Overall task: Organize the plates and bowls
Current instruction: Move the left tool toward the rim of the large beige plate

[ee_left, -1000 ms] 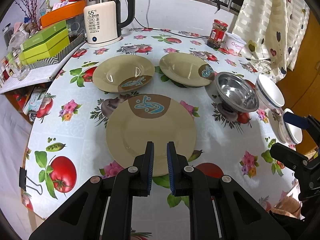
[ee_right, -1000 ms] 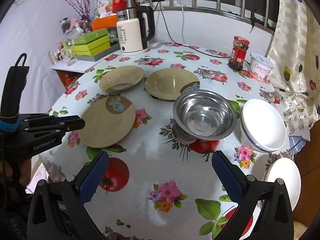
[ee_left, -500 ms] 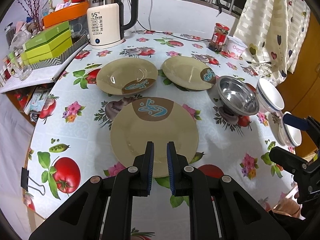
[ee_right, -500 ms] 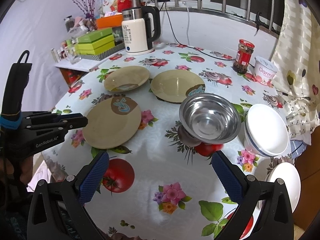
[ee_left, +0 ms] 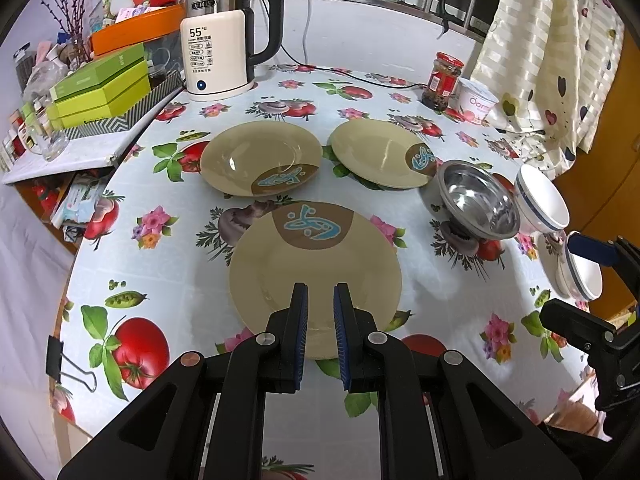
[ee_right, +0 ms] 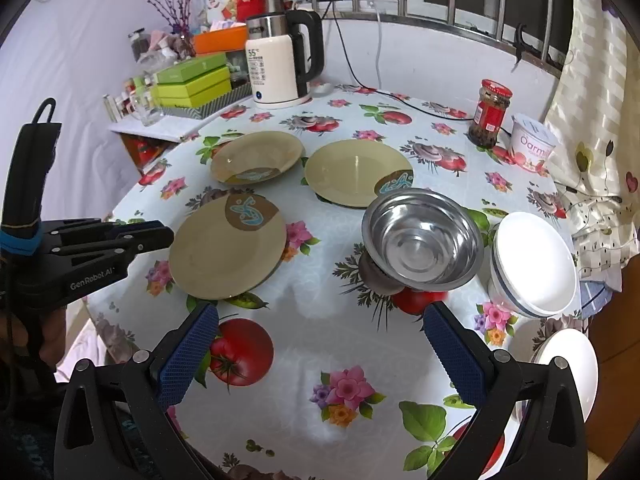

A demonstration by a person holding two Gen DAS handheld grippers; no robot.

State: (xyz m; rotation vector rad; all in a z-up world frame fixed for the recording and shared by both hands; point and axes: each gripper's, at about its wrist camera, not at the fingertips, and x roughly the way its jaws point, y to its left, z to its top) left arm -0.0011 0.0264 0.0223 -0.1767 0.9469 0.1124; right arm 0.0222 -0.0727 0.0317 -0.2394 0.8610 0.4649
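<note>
Left tool: fingers narrow, holding nothing, over the near plate's 6 o'clock rim.
Right tool: spread wide, idle.
Tip: I'd grip that rim, then stack toward the plates at 12 o'clock.

Both grippers are matte black plastic with silver round screws at the joints. The left gripper carries ribbed blue pads and white "GenRobot.AI" lettering; the right gripper has knurled blue pads.
</note>
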